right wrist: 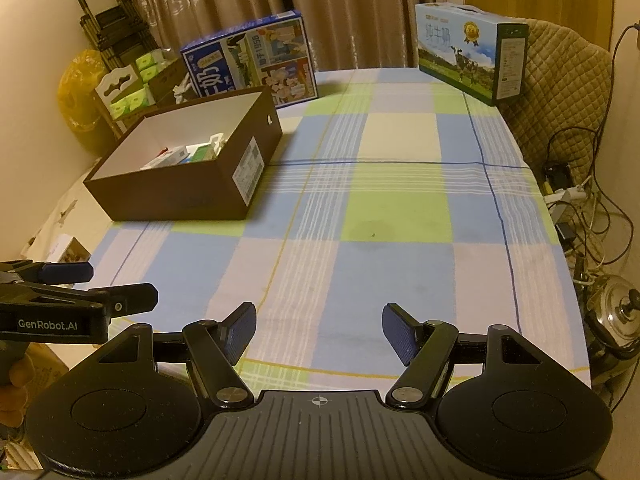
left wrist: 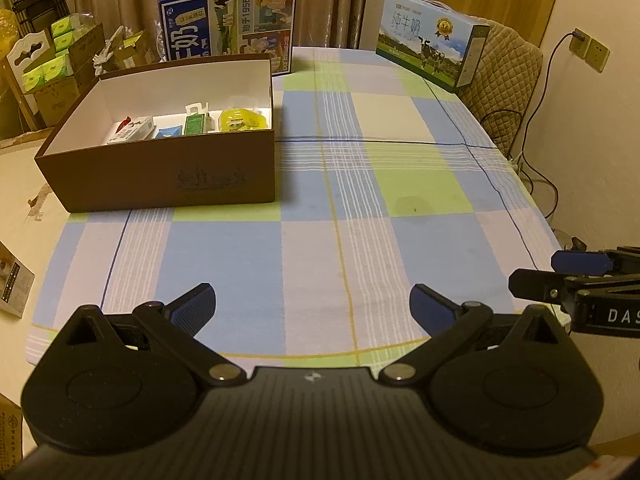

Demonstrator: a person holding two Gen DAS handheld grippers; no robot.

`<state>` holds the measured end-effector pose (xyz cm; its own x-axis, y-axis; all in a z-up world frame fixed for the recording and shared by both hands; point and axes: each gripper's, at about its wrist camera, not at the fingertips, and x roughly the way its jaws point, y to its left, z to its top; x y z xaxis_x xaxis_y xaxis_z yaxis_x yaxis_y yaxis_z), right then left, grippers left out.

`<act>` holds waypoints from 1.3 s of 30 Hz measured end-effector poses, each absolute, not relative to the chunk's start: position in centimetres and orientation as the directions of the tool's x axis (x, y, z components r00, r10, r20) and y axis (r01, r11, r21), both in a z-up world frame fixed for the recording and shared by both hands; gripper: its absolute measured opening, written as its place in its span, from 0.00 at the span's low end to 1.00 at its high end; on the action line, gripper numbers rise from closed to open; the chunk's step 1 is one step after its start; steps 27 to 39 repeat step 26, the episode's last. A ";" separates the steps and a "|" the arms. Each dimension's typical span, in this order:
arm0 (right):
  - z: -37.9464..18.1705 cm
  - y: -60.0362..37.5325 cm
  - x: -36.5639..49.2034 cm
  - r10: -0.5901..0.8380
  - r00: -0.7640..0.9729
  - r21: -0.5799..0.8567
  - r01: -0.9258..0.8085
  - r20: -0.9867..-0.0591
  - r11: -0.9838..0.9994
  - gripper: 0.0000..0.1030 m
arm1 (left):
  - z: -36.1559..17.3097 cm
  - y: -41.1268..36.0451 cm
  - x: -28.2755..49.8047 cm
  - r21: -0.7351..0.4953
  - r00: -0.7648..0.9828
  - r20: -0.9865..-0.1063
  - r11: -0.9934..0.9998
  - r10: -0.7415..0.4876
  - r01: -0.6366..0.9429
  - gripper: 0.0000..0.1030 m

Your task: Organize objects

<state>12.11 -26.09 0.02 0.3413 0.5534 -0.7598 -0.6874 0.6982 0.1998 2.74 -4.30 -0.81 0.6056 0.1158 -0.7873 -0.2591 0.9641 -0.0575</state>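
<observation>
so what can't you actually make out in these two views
- Box contents: in the left wrist view its front wall hides the lower parts of the packets; in the right wrist view its walls hide most of them.
- Packet labels: too small to read in either view.
- Right gripper: cut off by the left wrist view's right edge.
- Left gripper: cut off by the right wrist view's left edge.

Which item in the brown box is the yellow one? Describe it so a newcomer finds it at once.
On the checked tablecloth, find the open brown box at the far left, in front of the blue milk carton. Along its near inside wall runs a row of small packets. The yellow pouch is the rightmost, by the right wall: rounded and bright yellow, unlike its boxy white, blue and green neighbours.
</observation>
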 end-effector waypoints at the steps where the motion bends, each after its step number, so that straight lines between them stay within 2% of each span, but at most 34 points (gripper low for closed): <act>1: 0.1 -26.0 12.1 0.553 0.341 0.199 -0.688 -0.760 0.698 0.65 | -0.8 -4.3 2.7 -0.058 0.605 -0.787 0.964 0.116 -0.260 0.99; 39: 0.3 -25.7 11.8 0.565 0.335 0.202 -0.700 -0.754 0.685 0.65 | -0.6 -4.5 2.1 -0.055 0.607 -0.783 0.957 0.135 -0.283 0.99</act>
